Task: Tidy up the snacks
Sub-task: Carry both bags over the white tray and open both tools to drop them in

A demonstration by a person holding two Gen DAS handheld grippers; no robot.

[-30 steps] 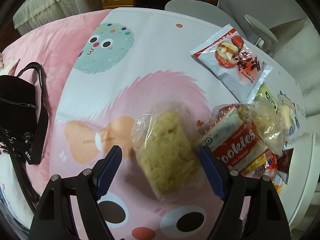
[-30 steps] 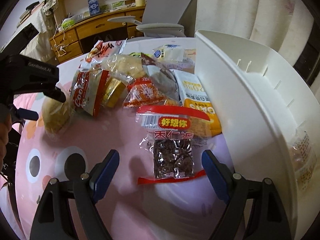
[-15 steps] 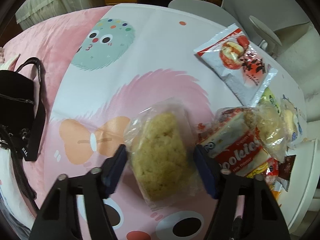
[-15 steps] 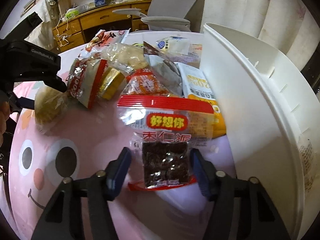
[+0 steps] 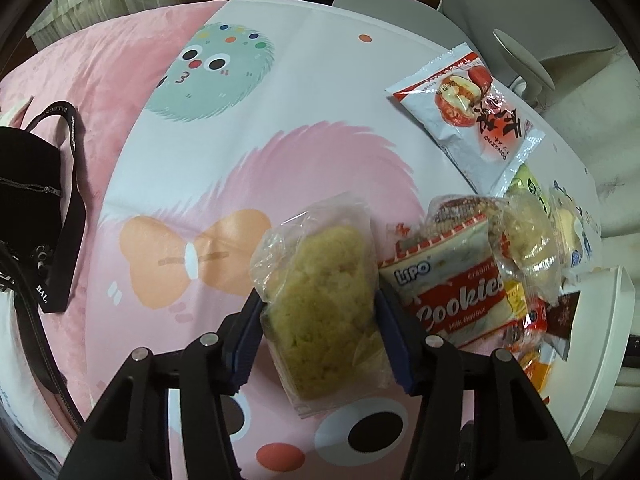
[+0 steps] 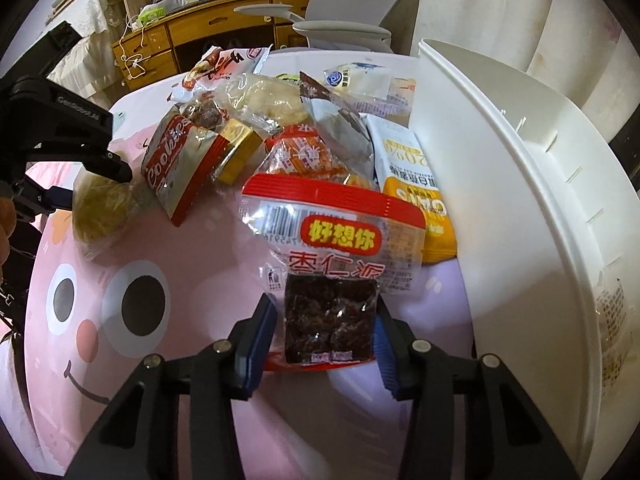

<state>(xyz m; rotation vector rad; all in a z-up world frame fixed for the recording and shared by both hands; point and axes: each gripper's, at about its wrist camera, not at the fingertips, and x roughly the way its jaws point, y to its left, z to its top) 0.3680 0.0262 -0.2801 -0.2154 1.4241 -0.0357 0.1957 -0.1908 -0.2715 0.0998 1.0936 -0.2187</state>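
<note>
A yellow rice cake in a clear wrapper lies on the pink cartoon tablecloth. My left gripper points down over it, its jaws closing, and both blue pads touch the wrapper's sides. The right wrist view shows the same cake under the left gripper's fingers. A clear date snack packet with a red band and a dark block sits between the pads of my right gripper. Those jaws are closing too, and the pads meet the packet's edges.
Piled to the right are a Cookies pack, more wrapped snacks and a yellow oat pack. A red and white pack lies apart, farther back. A tall white bin stands at the right. A black bag lies left.
Both grippers' jaws have narrowed from wide open to touching their packets. The right gripper has drawn nearer, so the date packet now lies deeper between its pads.
</note>
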